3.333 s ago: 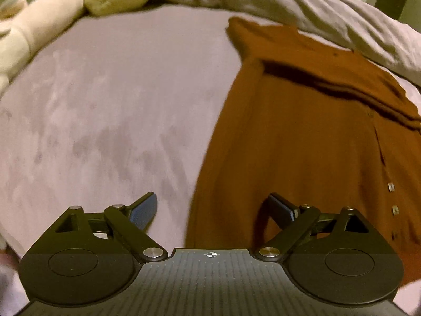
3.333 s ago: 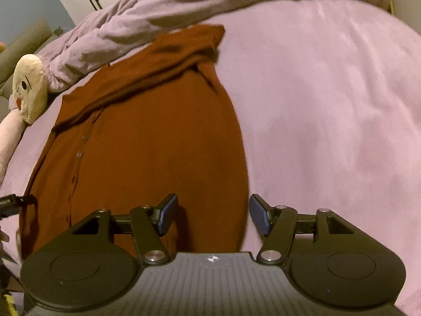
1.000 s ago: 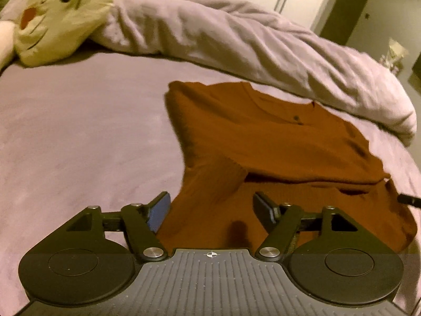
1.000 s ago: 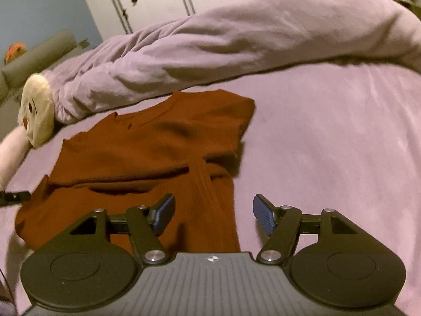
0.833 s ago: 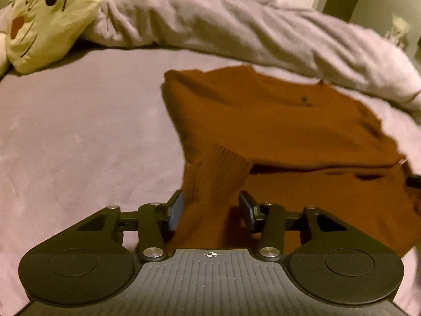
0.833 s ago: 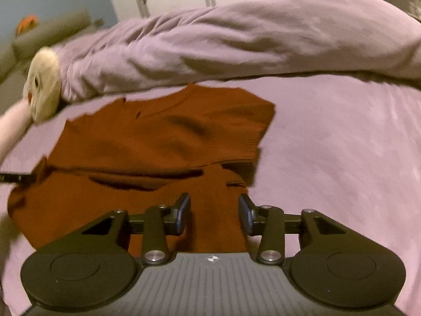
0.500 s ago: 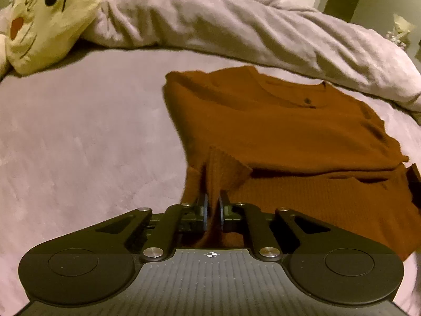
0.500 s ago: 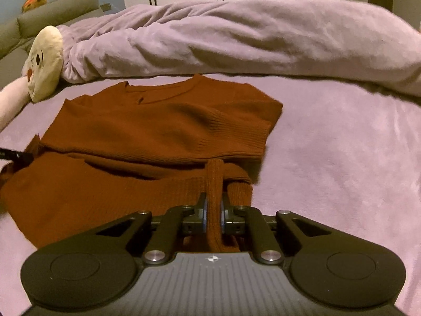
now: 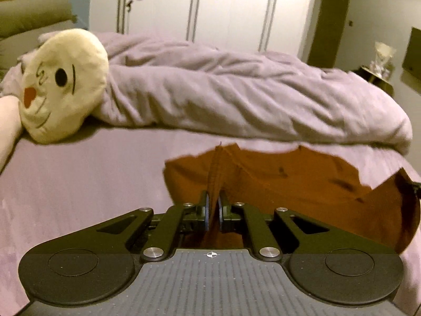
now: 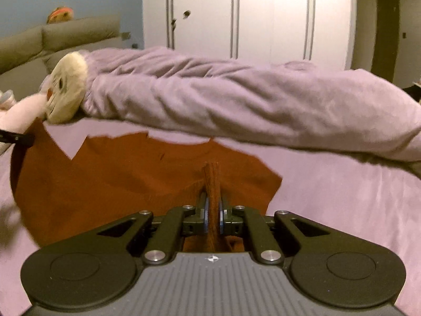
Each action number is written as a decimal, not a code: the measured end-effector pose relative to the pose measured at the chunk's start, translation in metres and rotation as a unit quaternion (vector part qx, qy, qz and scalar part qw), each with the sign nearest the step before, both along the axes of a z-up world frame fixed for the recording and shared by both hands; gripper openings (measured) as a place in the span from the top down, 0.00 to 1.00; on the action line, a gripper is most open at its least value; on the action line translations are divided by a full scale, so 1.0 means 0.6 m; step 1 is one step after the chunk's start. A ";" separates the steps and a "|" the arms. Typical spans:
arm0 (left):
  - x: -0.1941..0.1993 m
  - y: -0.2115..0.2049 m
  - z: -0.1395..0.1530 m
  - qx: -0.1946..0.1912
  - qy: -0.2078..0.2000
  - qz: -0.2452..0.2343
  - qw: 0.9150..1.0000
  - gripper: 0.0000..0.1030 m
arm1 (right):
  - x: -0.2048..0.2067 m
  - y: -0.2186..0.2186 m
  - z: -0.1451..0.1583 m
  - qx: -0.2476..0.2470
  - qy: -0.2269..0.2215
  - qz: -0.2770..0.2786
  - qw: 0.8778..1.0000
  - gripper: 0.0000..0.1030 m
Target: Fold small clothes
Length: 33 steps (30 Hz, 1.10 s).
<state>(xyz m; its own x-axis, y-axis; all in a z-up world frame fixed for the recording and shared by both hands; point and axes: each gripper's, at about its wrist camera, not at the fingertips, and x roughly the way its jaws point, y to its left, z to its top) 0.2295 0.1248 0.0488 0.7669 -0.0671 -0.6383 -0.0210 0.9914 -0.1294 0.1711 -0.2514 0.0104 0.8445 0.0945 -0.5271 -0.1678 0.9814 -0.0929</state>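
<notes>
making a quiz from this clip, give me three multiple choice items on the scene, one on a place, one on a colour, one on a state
1. Where does the plush toy lie?
A. on the sweater
B. at the left end of the duvet
C. on the floor

2. What colour is the sweater?
A. rust brown
B. navy
C. white

3. How do the two grippers stand?
A. both open
B. one open, one shut
C. both shut on the sweater

Answers:
1 B: its cream face rests against the duvet's left end, on the bed.
2 A: the knit is rust brown in both views.
3 C: the left gripper and the right gripper each pinch a ridge of knit.
</notes>
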 end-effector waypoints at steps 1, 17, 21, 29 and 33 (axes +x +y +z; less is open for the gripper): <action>0.012 0.000 0.001 0.001 -0.003 0.006 1.000 0.92 | 0.011 -0.001 0.004 0.000 -0.004 -0.005 1.000 0.94; 0.150 0.017 -0.141 -0.022 0.071 0.019 0.997 0.86 | 0.187 -0.033 -0.080 0.014 0.065 -0.055 0.996 0.93; 0.149 0.022 -0.155 -0.037 0.079 0.003 0.996 0.61 | 0.186 -0.036 -0.109 0.013 0.092 -0.042 0.995 0.83; 0.156 -0.001 -0.163 -0.017 0.094 -0.033 0.995 0.58 | 0.199 -0.022 -0.123 0.000 0.105 -0.031 0.994 0.70; 0.156 -0.001 -0.176 0.008 0.110 -0.011 0.994 0.91 | 0.194 -0.014 -0.124 -0.024 0.101 -0.030 0.994 0.92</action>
<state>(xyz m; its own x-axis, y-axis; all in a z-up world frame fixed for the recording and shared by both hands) 0.3232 0.1243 -0.0568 0.6066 -0.0708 -0.7918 -0.0263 0.9937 -0.1090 0.2877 -0.2598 -0.0640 0.7244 0.0187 -0.6891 -0.1295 0.9855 -0.1094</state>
